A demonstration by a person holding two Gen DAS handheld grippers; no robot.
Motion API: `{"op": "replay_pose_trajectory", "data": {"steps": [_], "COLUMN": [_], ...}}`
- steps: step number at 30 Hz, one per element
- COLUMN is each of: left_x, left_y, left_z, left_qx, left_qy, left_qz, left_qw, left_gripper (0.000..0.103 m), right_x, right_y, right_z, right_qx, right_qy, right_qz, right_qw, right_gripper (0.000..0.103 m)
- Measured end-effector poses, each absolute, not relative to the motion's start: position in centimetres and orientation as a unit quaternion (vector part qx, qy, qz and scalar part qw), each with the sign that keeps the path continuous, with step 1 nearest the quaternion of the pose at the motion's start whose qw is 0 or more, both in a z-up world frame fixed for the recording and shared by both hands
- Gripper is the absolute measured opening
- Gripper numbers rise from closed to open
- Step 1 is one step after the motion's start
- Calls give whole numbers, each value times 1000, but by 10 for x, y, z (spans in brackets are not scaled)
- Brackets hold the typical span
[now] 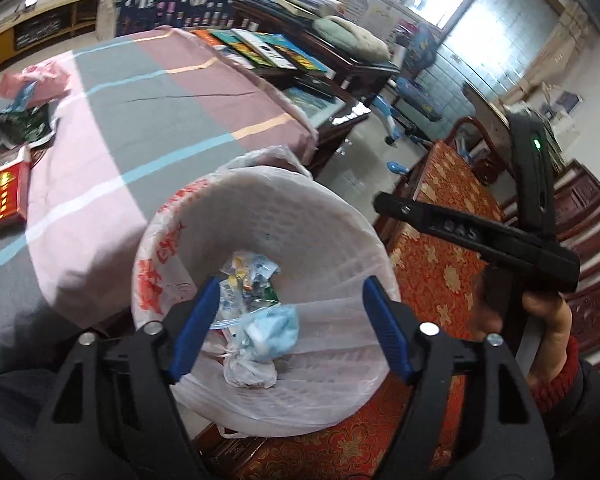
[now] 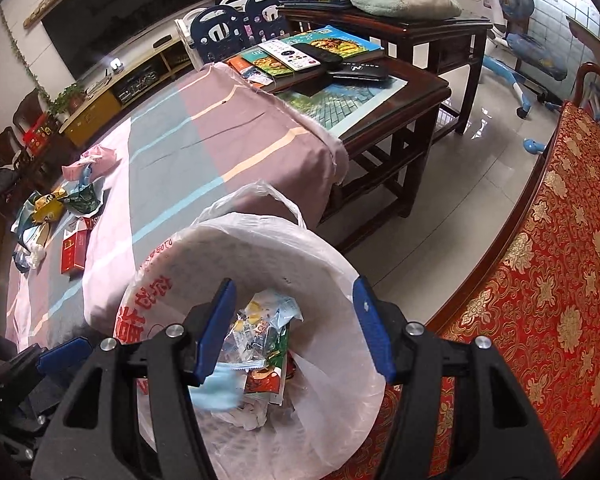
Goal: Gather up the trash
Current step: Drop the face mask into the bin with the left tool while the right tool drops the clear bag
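Both claws hang tilted steeply down over the mouth of the lined bin (image 1: 260, 208), which serves as the landmark here. The left claw (image 1: 290, 320) has its blue pads (image 1: 192, 328) spread wide apart above the bin's opening, nothing pressed between them. The right claw (image 2: 294, 328) is likewise parted above the same opening, its blue pads (image 2: 216, 332) clear of anything. From the left wrist view, the person's right hand (image 1: 548, 332), in a red cuff and dark sleeve, grips the black handle of the right claw just to the right of the bin. In the right wrist view, a blue pad of the left claw (image 2: 62, 354) shows just left of the bin.
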State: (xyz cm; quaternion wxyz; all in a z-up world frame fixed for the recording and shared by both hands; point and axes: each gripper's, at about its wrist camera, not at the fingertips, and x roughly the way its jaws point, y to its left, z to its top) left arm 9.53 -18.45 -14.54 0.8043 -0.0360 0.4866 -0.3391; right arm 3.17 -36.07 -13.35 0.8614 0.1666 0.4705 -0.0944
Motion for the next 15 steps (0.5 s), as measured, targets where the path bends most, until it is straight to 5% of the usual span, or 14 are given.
{"op": "replay_pose_trajectory", "data": {"steps": [15], "left_x": [239], "left_y": [-33], "left_z": [-185], "left_qx": [5], "left_qy": [481], "left_qz": [32], "left_qw": [876], "left_gripper": [81], "right_x": [60], "right_y": [-313], "right_z": [-143], "right_qx": [113], "right_qy": [483], "right_qz": [-62], "right_qw": [866], "right_gripper": [60]}}
